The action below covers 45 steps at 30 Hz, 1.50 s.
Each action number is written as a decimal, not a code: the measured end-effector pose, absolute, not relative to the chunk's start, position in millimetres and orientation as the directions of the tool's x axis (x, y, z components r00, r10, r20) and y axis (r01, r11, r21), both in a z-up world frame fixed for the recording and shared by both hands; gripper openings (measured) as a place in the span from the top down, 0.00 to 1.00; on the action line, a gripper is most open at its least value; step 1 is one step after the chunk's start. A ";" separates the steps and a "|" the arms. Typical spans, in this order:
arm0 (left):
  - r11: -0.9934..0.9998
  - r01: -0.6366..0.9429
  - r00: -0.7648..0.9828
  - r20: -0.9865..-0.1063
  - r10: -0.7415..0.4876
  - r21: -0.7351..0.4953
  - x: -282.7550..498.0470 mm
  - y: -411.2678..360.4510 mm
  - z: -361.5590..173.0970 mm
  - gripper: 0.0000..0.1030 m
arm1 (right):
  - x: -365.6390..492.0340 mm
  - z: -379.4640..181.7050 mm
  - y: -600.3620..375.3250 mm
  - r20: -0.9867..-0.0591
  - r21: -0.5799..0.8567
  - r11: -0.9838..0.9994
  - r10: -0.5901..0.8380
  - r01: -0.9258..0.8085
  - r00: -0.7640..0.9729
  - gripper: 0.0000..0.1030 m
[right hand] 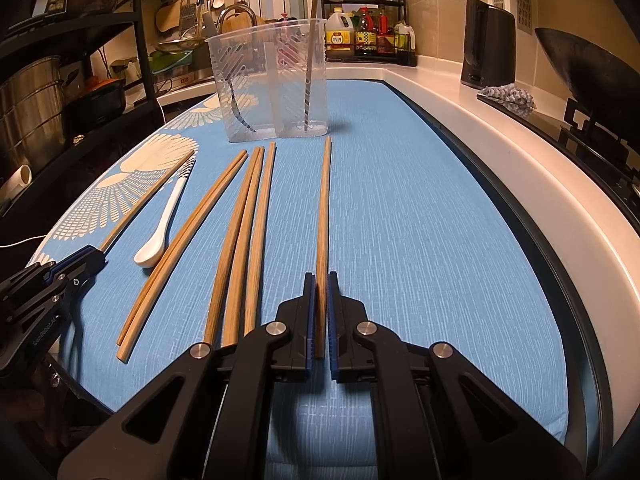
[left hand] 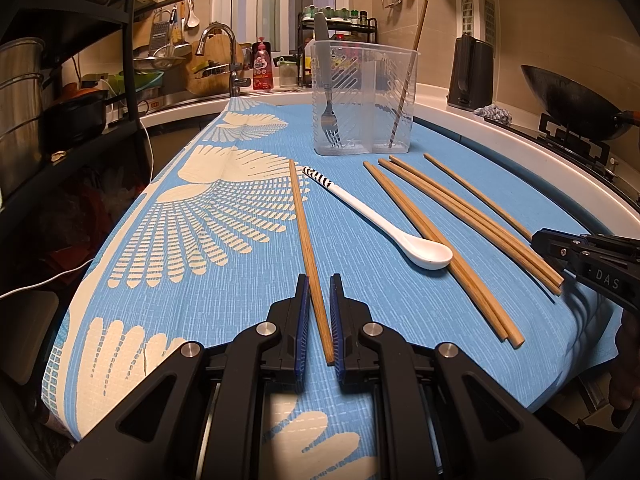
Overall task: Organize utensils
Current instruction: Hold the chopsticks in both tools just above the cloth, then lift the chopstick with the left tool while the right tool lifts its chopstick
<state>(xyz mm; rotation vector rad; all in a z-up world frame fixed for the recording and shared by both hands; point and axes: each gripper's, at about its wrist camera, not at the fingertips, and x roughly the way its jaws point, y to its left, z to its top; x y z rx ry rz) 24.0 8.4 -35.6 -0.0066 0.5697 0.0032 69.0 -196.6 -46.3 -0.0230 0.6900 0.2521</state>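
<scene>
Each tool straddles a lone chopstick lying lengthwise ahead: left tool (left hand: 319, 316) apart around the left chopstick (left hand: 306, 236); right tool (right hand: 321, 312) nearly closed around the right chopstick (right hand: 323, 220), contact unclear.

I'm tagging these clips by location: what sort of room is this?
Most likely a home kitchen: a sink faucet by the window, a wok on the stove, and a rack of sauce bottles on the counter.

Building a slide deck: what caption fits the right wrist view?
Right gripper fingers straddle a lone chopstick on the blue cloth, clear utensil holder ahead.
</scene>
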 end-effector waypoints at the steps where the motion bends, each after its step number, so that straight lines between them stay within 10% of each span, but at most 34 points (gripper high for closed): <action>1: 1.000 -0.004 0.842 -0.540 0.001 -0.005 24.2 8.7 -35.5 0.90 | 68.6 -46.4 -196.5 -0.633 0.063 0.969 0.223 -0.238 0.741 0.95; 45: 1.000 0.023 0.872 -0.489 -0.023 -0.005 13.2 7.4 4.4 0.94 | 54.3 3.0 -202.1 -0.566 0.077 0.964 0.252 -0.254 0.785 0.95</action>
